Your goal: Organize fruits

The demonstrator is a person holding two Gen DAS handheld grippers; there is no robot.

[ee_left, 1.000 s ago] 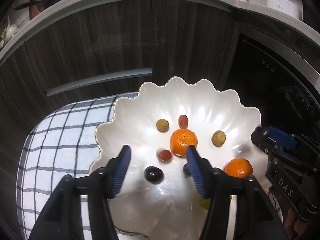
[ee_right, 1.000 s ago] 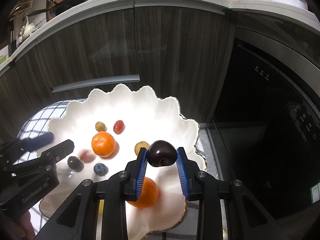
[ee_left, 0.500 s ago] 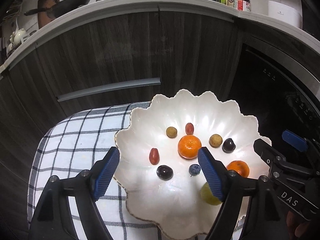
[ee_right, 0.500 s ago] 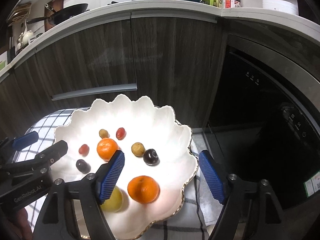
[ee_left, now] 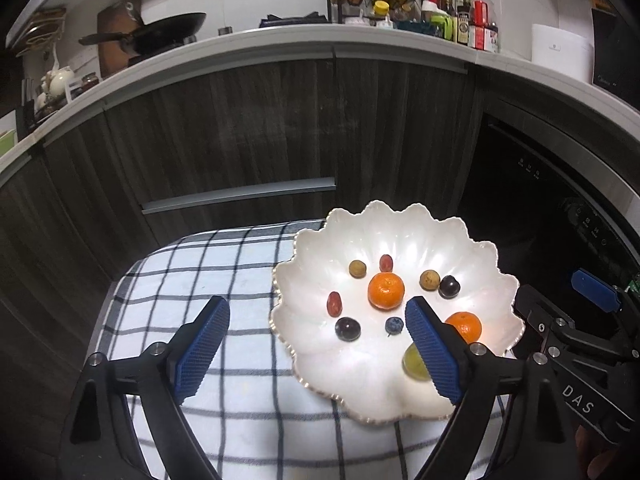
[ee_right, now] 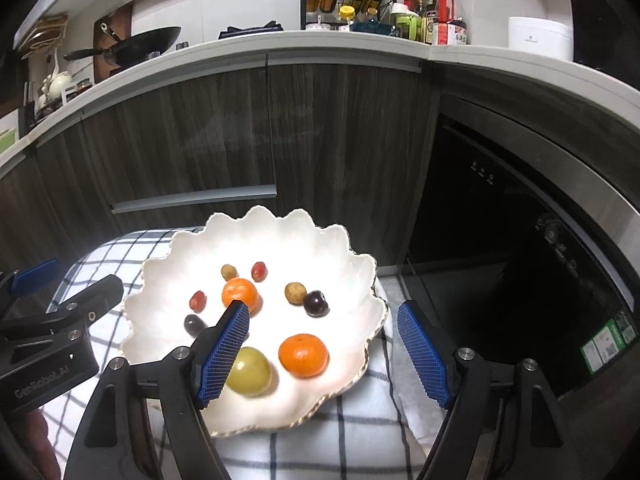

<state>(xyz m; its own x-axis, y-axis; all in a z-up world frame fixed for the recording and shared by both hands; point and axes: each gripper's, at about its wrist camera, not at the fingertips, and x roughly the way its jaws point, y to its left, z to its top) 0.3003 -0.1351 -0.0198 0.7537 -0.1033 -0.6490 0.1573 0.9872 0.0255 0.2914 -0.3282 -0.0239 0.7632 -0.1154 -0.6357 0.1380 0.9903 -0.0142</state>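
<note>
Fruits all in scalloped dish (ee_left: pixel 496 254), ahead-below both hand-held grippers. Left hand-held gripper (ee_left: pixel 318 346) spread, jaws just been opening, pinching nothing; blueberry (ee_left: pixel 394 325) nearest, just inside right pad. Right hand-held gripper (ee_right: pixel 322 352) spread, empty; mandarin (ee_right: pixel 303 355) between pads' line, dark plum (ee_right: pixel 316 303) beyond.

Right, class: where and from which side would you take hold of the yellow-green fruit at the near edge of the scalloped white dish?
Grip the yellow-green fruit across its widest middle, coming from above. It is round and smooth, so a grip off-centre would probably squeeze it out. It lies low in the dish, whose raised rim blocks a level approach. The mandarin sits close beside it, so set the fingers front and back, not left and right.
</note>
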